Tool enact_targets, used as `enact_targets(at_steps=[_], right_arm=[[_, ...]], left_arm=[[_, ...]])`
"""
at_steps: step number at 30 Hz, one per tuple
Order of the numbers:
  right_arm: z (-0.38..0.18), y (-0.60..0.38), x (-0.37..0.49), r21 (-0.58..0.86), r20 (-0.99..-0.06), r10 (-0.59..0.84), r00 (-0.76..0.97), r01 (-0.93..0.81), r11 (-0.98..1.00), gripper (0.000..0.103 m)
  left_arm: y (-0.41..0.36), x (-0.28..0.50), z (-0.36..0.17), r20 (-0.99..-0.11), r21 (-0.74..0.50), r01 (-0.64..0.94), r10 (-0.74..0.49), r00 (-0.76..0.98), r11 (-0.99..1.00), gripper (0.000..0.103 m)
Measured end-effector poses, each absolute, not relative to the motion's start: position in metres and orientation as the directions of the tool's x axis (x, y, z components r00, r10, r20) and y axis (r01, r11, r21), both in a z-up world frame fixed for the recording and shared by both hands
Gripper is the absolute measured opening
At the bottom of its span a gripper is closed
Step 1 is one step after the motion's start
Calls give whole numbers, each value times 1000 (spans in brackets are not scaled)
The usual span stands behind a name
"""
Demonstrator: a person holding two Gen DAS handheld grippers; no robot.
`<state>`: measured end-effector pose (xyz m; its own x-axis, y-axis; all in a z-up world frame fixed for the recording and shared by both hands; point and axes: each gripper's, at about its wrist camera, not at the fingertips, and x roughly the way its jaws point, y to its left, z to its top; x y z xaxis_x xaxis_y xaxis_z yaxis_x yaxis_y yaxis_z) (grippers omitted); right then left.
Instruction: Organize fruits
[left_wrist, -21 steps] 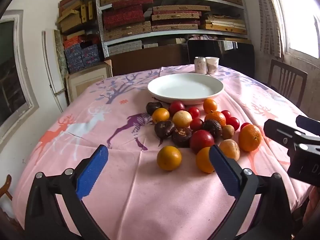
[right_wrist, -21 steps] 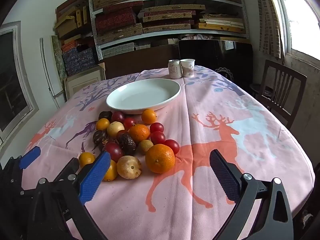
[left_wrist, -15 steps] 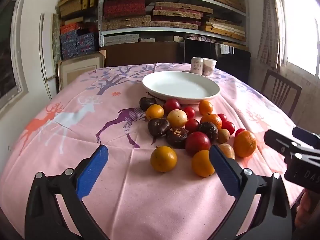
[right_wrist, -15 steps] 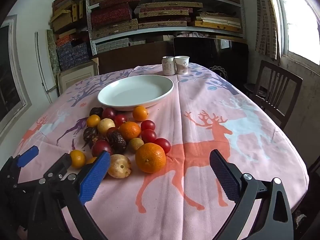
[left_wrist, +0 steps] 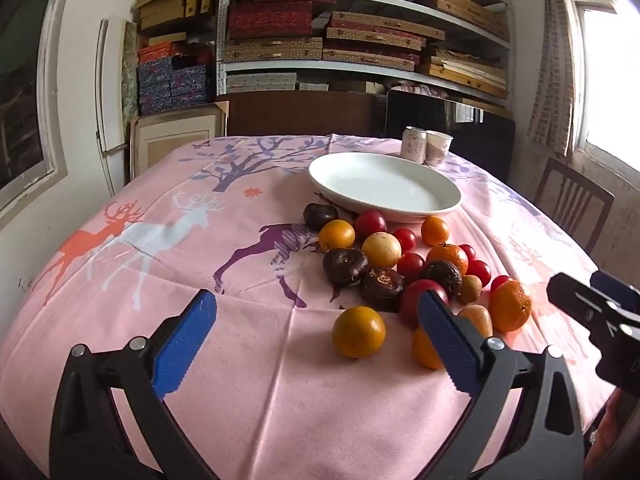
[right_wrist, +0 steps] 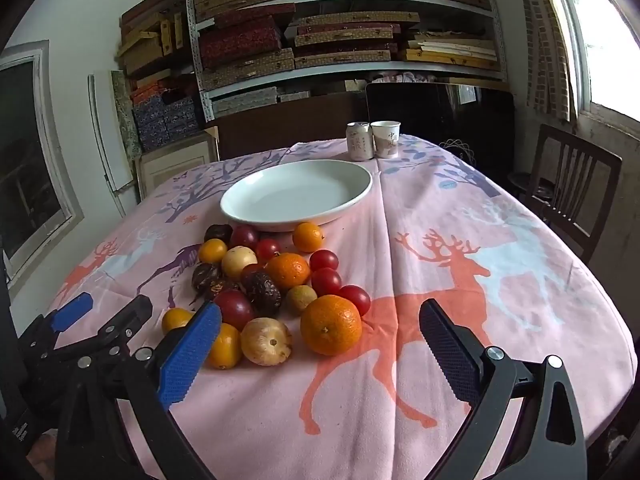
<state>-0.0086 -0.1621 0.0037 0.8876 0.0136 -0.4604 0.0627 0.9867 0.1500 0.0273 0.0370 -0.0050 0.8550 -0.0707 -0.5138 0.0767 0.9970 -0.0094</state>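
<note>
Many round fruits (right_wrist: 276,284), axis indiscernible

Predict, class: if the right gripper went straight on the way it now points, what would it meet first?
Probably the large orange: it lies nearest between the open fingers of the right gripper, left of centre, ahead of the white plate. Depth is uncertain.

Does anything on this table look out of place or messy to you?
Yes: the fruits lie loose in a heap on the pink tablecloth, while the white plate just behind them sits empty. Nothing looks spilled or broken. Both tongs, left and right, are open and empty.
</note>
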Motion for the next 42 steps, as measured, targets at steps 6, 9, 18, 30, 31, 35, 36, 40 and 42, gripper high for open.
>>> enact_targets(at_steps=[6, 9, 18, 30, 31, 35, 36, 40, 42], right_arm=[[0, -153, 5, 131, -500, 20, 866, 53, 990, 99], [3, -152, 15, 108, -517, 26, 856, 35, 994, 99], [1, -161, 29, 92, -479, -34, 877, 88, 992, 99], [-20, -159, 38, 66, -492, -84, 867, 133, 989, 99], [-21, -158, 38, 63, -492, -84, 866, 132, 989, 99], [-21, -157, 40, 54, -500, -82, 862, 126, 991, 99], [-21, -157, 40, 53, -502, -84, 861, 127, 990, 99], [-21, -157, 40, 55, -502, -79, 861, 123, 991, 99], [-21, -156, 38, 48, -495, -91, 864, 131, 990, 99]], left_arm=[[44, 42, -10, -573, -35, 86, -91, 815, 996, 99], [49, 49, -13, -583, -73, 109, -131, 802, 991, 99], [50, 61, -21, -604, -103, 94, -137, 785, 990, 99], [60, 68, -32, -644, -166, 47, -144, 751, 985, 99], [60, 68, -32, -644, -164, 43, -140, 753, 986, 99], [54, 68, -32, -650, -122, 34, -105, 752, 992, 99], [53, 68, -32, -653, -108, 33, -96, 752, 994, 99], [45, 67, -32, -654, -52, 33, -59, 754, 998, 99], [42, 67, -33, -657, -35, 36, -50, 752, 999, 99]])
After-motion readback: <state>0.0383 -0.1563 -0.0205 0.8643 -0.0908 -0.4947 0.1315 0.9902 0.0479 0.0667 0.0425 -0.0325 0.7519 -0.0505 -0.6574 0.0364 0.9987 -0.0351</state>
